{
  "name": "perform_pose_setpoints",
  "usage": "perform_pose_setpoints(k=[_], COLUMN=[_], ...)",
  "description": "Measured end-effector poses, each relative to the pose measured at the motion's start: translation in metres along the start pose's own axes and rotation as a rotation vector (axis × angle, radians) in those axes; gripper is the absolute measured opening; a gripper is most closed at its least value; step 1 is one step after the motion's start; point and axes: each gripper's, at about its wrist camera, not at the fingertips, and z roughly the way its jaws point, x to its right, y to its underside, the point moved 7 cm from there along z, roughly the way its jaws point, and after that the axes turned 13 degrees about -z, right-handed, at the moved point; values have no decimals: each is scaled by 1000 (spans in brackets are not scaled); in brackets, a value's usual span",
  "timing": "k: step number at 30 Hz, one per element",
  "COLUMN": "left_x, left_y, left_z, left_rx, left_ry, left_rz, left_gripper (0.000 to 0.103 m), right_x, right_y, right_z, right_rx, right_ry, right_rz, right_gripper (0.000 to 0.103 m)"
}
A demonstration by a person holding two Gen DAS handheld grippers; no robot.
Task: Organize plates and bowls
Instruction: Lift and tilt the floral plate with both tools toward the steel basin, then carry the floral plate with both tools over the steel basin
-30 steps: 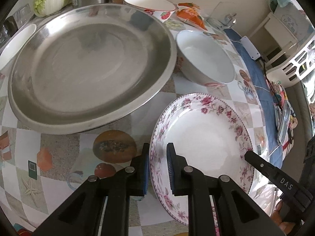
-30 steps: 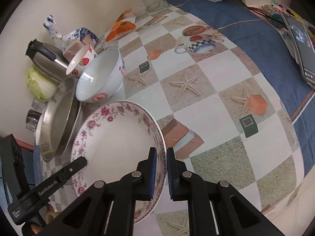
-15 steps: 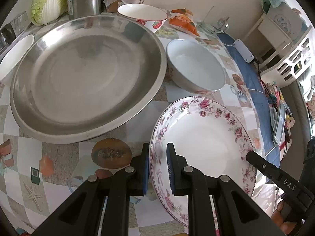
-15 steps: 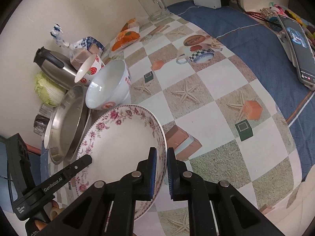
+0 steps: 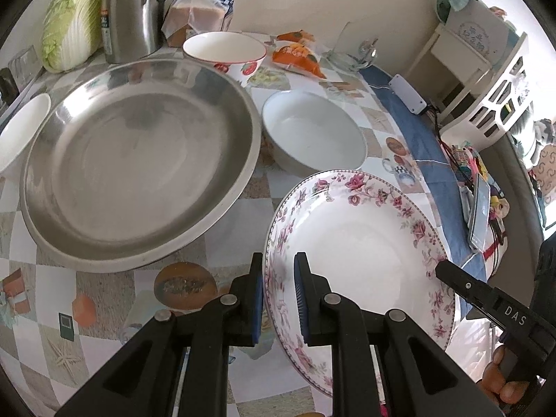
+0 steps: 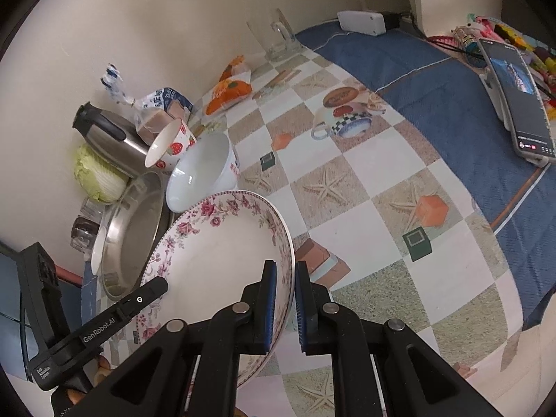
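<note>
At the counter's left edge a small white bowl touches the rim of the steel tray, which takes up most of the left side. Behind the tray, along the back edge, stand a cabbage, a kettle and a bread bag. A strawberry bowl sits just beside the tray's far rim, and a plain white bowl rests just beside its right rim.

Near the front edge the floral plate is held tilted, its right side raised off the counter. The left gripper is clamped on the plate's left rim, one finger under and one inside. The right gripper pinches the opposite rim the same way; in the left wrist view its finger lies against the plate's right edge.

Further right, orange snack packs and a glass mug sit by the back edge. A blue cloth covers the counter's right end, carrying a white box and a phone.
</note>
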Motion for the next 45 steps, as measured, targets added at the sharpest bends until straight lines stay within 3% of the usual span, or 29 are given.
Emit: perform_pose_setpoints(k=[15, 25, 45], left_x=[5, -14, -92], left_y=[-12, -32, -91], left_z=[-24, -36, -46], left_rx=[87, 146, 216], left_ry=[23, 1, -35], left_rz=[22, -11, -218], left_gripper=[17, 17, 17], right_x=[-10, -38, -119], right_y=[-10, -27, -77], right_z=[-16, -13, 32], right_rx=[75, 88, 62], right_ry=[-17, -33, -81], right_rz=[-17, -55, -167], right_gripper=[11, 11, 11])
